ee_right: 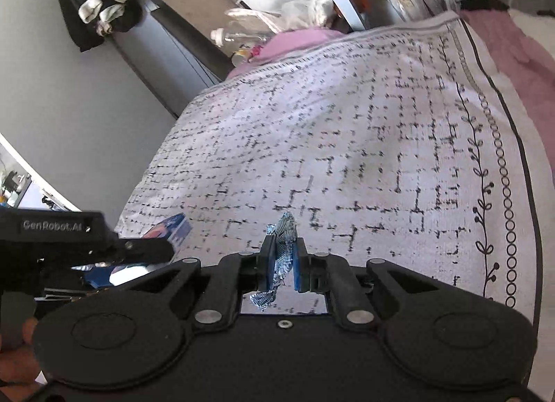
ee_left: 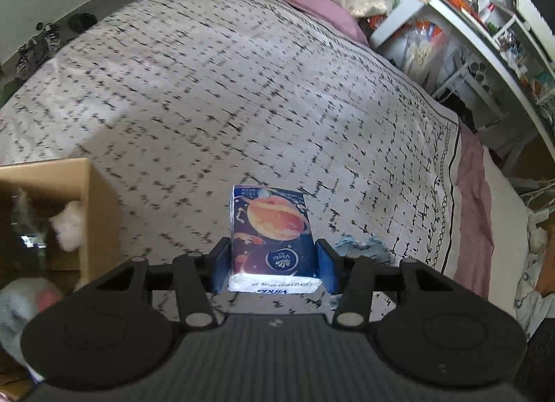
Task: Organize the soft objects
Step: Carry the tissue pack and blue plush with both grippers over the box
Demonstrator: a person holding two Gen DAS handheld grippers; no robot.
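Observation:
My left gripper (ee_left: 273, 265) is shut on a blue tissue pack (ee_left: 272, 239) printed with an orange planet, held above the patterned bed cover (ee_left: 242, 89). My right gripper (ee_right: 281, 263) is shut on a crumpled blue-and-white cloth (ee_right: 282, 245) that sticks up between the blue pads. The same cloth (ee_left: 360, 245) shows just right of the tissue pack in the left wrist view. The tissue pack (ee_right: 170, 230) and the left gripper body (ee_right: 69, 239) appear at the left of the right wrist view.
An open cardboard box (ee_left: 69, 214) at the left holds white fluffy items (ee_left: 71, 228). A plush toy (ee_left: 24, 304) lies below it. A pink sheet (ee_left: 475, 211) edges the bed. Cluttered white shelves (ee_left: 485, 20) stand at the right. A dark cabinet (ee_right: 194, 20) stands beyond the bed.

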